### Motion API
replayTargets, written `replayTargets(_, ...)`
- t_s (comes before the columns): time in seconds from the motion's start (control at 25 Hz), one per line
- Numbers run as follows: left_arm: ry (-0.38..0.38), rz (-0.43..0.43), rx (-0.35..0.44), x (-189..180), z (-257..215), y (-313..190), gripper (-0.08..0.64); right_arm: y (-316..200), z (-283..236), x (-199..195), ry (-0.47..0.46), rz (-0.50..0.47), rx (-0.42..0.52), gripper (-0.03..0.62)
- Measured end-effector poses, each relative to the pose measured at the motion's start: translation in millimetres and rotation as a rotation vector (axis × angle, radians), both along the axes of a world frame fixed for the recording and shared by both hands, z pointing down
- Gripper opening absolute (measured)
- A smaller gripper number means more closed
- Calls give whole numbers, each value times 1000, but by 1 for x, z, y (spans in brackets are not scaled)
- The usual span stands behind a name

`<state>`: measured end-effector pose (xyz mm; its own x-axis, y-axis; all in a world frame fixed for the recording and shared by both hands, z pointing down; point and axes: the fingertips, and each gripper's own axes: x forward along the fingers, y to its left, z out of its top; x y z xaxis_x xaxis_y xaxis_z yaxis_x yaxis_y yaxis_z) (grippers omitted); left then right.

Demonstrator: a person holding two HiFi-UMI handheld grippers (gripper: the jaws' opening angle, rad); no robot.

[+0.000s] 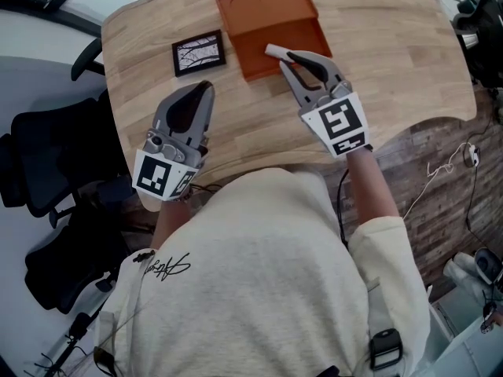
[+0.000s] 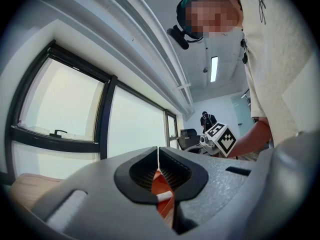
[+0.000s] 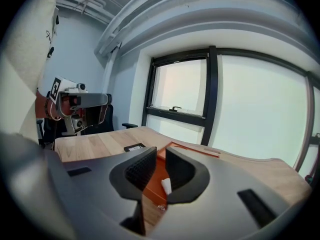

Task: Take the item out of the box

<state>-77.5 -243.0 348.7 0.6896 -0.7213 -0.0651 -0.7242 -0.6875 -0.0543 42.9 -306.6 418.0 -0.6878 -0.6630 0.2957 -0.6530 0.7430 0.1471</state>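
- The item [image 1: 273, 51] is a small pale piece. It looks light and stiff, maybe smooth, so a gentle pinch across its narrow sides seems best.
- It lies in the tray of the open orange box [image 1: 302, 34], whose lid is folded back toward 12 o'clock. Nothing else shows inside.
- The right gripper [image 1: 288, 60] comes in from 5 o'clock with its jaws a little apart, not yet pinching the item.
- The left gripper [image 1: 204, 86], at 8 o'clock from the box, has its jaws together and is empty.

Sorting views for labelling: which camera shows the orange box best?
The head view: it shows the whole orange box from above, with its lid open. The right gripper view shows only a strip of it between the jaws, plus a lid edge. The left gripper view shows just an orange sliver between the jaws.
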Motion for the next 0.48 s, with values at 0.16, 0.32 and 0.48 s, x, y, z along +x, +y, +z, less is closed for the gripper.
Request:
replayTargets(0.16,-1,-8,-7,-2,2,-1,11,-4,8,-2,32,-15,-15,57)
replayTargets(0.32,-2,-13,-11,-3,4,-1,11,-8,14,-3,69,-27,-24,80)
replayTargets(0.48,4,-20,-9,-4,3,-1,11,-13,22,-3,108,-39,-34,86)
